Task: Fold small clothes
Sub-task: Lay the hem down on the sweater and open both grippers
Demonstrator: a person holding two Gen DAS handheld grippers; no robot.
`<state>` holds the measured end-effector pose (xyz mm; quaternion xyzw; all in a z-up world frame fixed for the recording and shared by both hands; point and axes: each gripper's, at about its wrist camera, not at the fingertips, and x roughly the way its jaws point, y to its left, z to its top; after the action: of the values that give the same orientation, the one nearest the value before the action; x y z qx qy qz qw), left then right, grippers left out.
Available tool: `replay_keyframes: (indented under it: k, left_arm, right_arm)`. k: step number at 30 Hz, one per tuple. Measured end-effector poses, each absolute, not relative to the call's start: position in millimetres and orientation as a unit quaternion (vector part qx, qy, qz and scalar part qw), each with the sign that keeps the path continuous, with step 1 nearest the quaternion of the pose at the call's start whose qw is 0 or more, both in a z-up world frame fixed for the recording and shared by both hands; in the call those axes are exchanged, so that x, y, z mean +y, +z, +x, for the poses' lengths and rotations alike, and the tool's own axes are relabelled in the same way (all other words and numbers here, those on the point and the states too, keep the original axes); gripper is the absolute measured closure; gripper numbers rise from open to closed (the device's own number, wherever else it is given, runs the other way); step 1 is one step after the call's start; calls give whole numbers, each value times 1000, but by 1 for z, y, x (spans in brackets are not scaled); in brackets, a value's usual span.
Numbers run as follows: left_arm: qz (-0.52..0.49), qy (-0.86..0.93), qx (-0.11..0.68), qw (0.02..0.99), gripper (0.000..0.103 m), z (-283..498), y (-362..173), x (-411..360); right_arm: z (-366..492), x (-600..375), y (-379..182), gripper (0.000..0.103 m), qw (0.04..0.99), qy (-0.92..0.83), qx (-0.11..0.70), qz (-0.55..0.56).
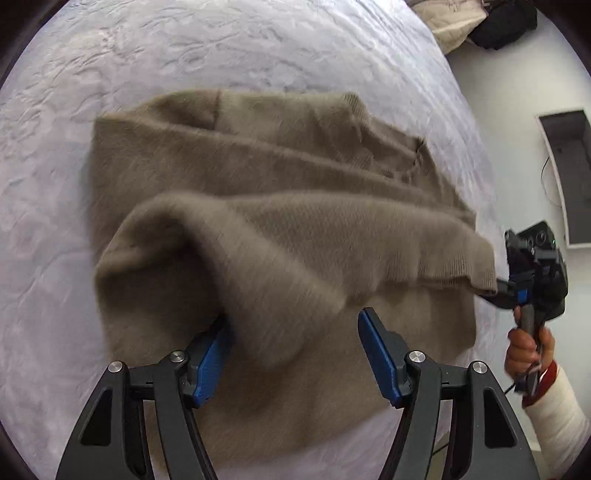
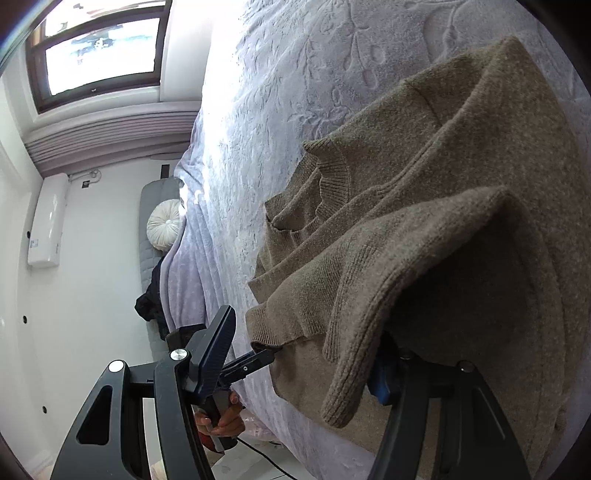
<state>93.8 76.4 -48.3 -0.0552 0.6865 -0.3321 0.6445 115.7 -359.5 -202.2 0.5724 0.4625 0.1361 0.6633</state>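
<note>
A brown knit sweater (image 1: 258, 206) lies on the lavender bed (image 1: 184, 48), with its lower hem lifted and folded toward the collar. In the left wrist view my left gripper (image 1: 295, 332) has its blue pads wide apart, and a fold of the sweater drapes over the left pad (image 1: 212, 358). My right gripper (image 1: 495, 291) shows at the right, pinching the ribbed hem corner. In the right wrist view the sweater (image 2: 443, 221) drapes over one finger of the near gripper (image 2: 306, 343), whose jaws stand wide apart. The other gripper (image 2: 271, 355) is shut on the ribbed hem.
The bed's edge runs along the right in the left wrist view, with pale floor and a dark tray (image 1: 569, 173) beyond. Bags (image 1: 476, 22) lie at the bed's far corner. The right wrist view shows a window (image 2: 99, 51), a round cushion (image 2: 166, 225) and white wall.
</note>
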Motion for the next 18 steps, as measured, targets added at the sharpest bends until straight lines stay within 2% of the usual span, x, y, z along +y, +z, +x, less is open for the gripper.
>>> replay_keyframes:
  k: [8, 11, 14, 18]
  left_arm:
    - [-87, -242, 614, 746, 34, 147, -15, 75]
    - [-109, -240, 586, 766, 34, 154, 11, 91]
    - [-75, -239, 582, 774, 34, 151, 19, 95]
    - [-4, -227, 598, 769, 34, 137, -1, 82]
  right_arm:
    - [149, -384, -176, 35, 731, 84, 444, 512]
    - [148, -398, -160, 35, 748, 75, 403, 522]
    - [144, -407, -151, 35, 752, 62, 401, 520]
    - [145, -393, -154, 36, 751, 71, 459, 469]
